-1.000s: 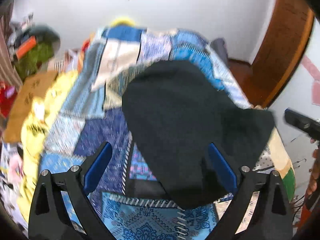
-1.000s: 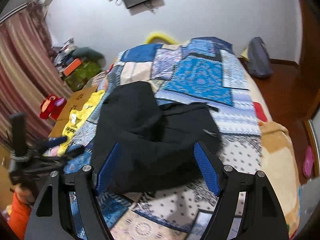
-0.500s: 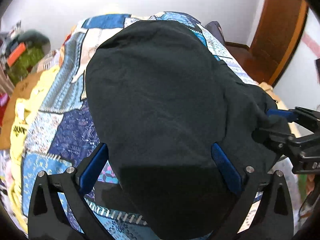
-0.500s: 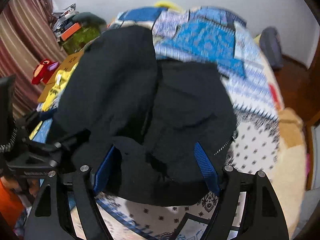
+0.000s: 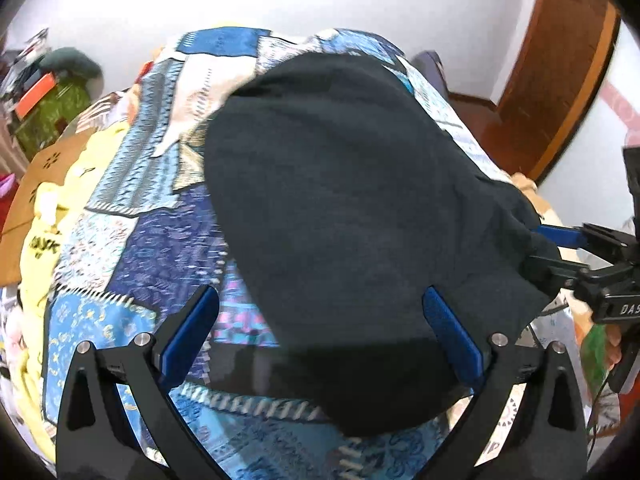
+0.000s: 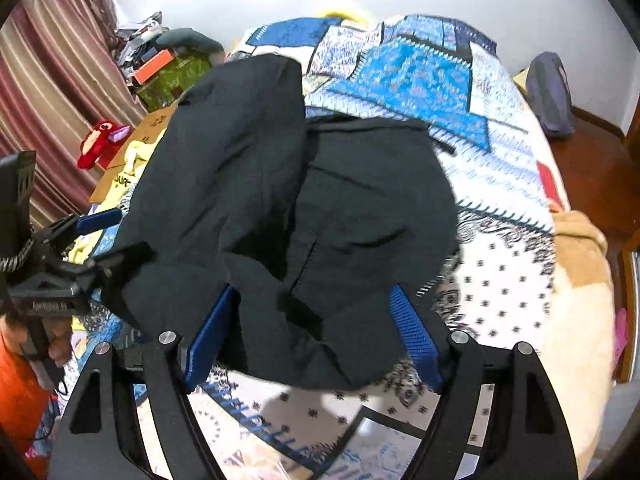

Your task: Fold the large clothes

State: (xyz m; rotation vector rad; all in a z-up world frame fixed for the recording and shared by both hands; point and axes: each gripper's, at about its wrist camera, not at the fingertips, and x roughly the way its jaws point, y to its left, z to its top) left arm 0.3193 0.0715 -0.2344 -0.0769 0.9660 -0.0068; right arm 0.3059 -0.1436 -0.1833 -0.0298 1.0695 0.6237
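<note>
Left claw (image 5: 320,332): fingers spread wide, black garment (image 5: 360,208) lying between them, none pinched. Right claw (image 6: 312,332): likewise wide open astride the garment's near edge. Garment rests on the patchwork-covered bed (image 6: 500,280).

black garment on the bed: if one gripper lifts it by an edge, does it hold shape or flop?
Likely flops: the black garment lies creased and folded over itself on the patchwork quilt. It probably drapes rather than slides, since its edge sags around the open left gripper. Weight can't be judged; it looks thin.
</note>
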